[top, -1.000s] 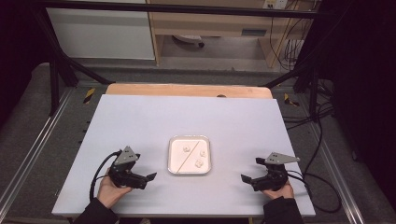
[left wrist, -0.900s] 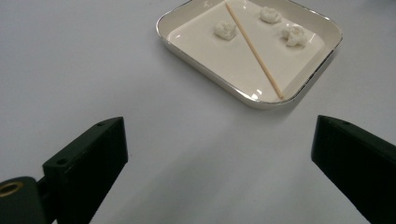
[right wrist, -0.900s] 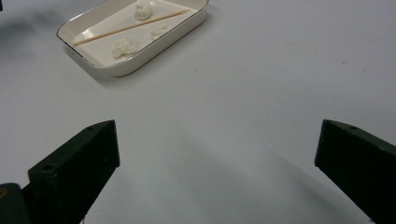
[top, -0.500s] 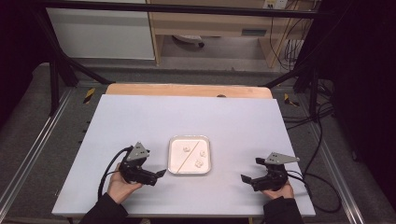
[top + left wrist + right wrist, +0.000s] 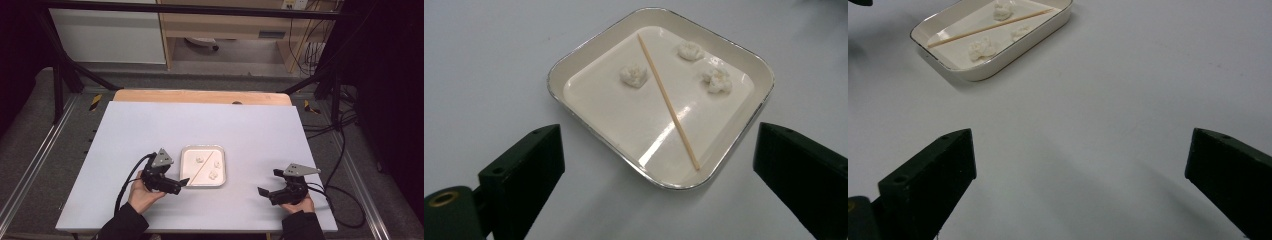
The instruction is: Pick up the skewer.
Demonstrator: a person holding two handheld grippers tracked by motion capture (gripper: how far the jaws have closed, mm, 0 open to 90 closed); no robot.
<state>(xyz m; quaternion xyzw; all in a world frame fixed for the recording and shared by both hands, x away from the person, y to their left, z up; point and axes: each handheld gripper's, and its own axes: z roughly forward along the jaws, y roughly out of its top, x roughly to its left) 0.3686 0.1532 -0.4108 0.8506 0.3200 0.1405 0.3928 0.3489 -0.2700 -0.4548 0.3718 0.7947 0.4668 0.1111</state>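
Two sets of fingers gape wide, holding nothing. Those of the left gripper hang just beside the tray near the worktop's front edge; a wooden skewer lies diagonally inside among three white lumps. The right gripper sits well apart, toward the front right corner.

High view: fixed above the person's edge, facing forward and down, taking in the whole counter. Left gripper view: low and close, looking between its own jaws at the tray. Right gripper view: low, farther off, facing across bare counter. All three share the tray and its skewer.
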